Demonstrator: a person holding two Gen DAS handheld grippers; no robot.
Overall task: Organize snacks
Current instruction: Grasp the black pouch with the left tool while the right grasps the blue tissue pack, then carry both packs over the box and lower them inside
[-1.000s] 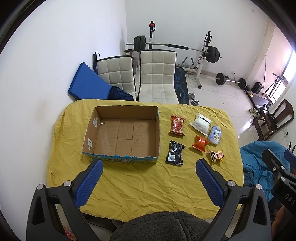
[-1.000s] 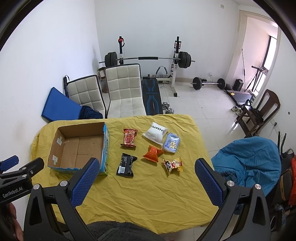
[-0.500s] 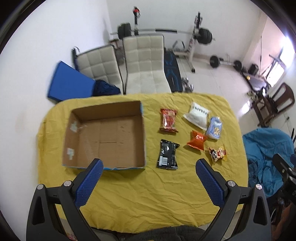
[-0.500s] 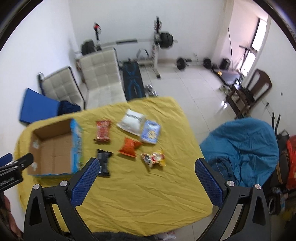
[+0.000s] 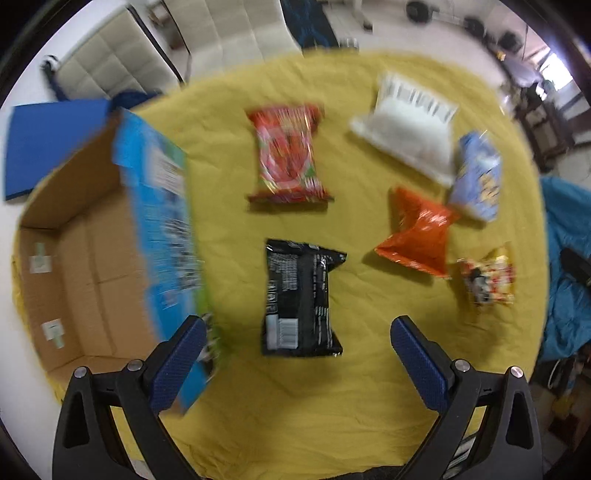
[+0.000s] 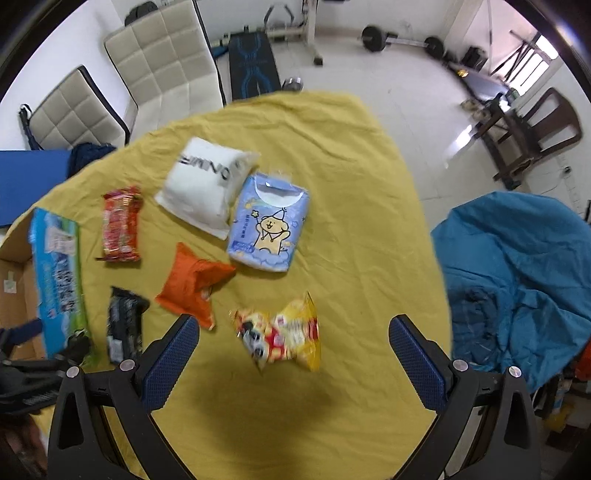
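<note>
Six snack packs lie on the yellow tablecloth [image 5: 295,406]. My left gripper [image 5: 295,354] hangs open just above the black pack [image 5: 299,299]. Beyond it lie the red pack [image 5: 286,153], white bag [image 5: 406,125], orange pack [image 5: 417,236], light-blue pack [image 5: 478,177] and yellow pack [image 5: 487,277]. An empty cardboard box [image 5: 85,258] stands left of them. My right gripper [image 6: 293,354] is open over the yellow pack [image 6: 280,334], with the orange pack [image 6: 192,284], light-blue pack [image 6: 267,225], white bag [image 6: 203,184], red pack [image 6: 122,223] and black pack [image 6: 123,325] around it.
Two padded chairs [image 6: 122,81] stand behind the table. A blue beanbag [image 6: 517,277] sits off the right edge. Gym weights [image 6: 402,35] and a wooden chair [image 6: 535,133] are on the floor beyond. The left tool [image 6: 33,369] shows at the right view's left edge.
Both grippers have dropped down and forward toward the table. The left now hovers over the black pack, the right over the yellow pack. Nothing was picked up.
</note>
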